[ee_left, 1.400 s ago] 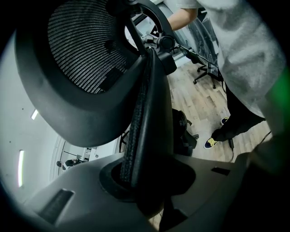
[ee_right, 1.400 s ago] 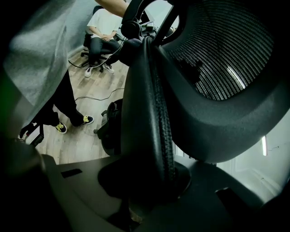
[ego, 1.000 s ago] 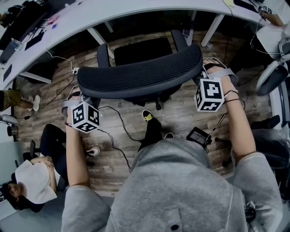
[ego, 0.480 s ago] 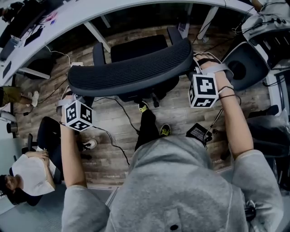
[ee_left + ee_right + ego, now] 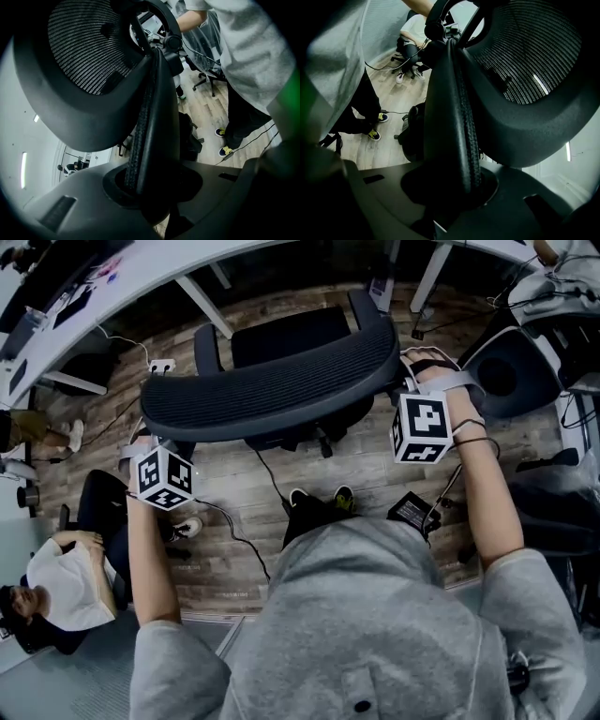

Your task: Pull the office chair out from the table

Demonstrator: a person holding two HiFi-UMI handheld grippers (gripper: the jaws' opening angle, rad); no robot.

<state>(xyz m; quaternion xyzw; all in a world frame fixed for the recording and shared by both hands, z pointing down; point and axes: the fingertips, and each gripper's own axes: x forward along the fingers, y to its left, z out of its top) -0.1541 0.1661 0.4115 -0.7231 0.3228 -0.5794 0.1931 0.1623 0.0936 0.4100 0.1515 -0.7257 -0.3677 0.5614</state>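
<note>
The black office chair stands in front of the white curved table [image 5: 141, 276], its mesh backrest [image 5: 272, 390] nearest me and its seat [image 5: 291, 334] out from under the tabletop. My left gripper [image 5: 148, 434] is shut on the backrest's left end, and my right gripper [image 5: 405, 373] is shut on its right end. In the left gripper view the backrest's rim [image 5: 151, 117] runs down between the jaws of the left gripper [image 5: 150, 187]. The right gripper view shows the rim [image 5: 454, 117] clamped the same way in the right gripper [image 5: 450, 187].
A second office chair [image 5: 506, 371] stands at the right. A person [image 5: 66, 577] sits at the lower left. Cables, a power strip [image 5: 161, 365] and a black box [image 5: 411, 512] lie on the wooden floor. The holder's feet [image 5: 319, 498] are just behind the chair.
The chair has rolled back from the table with both grippers still on its backrest. More of its seat shows, the holder's feet have stepped back, and the second chair has come into view.
</note>
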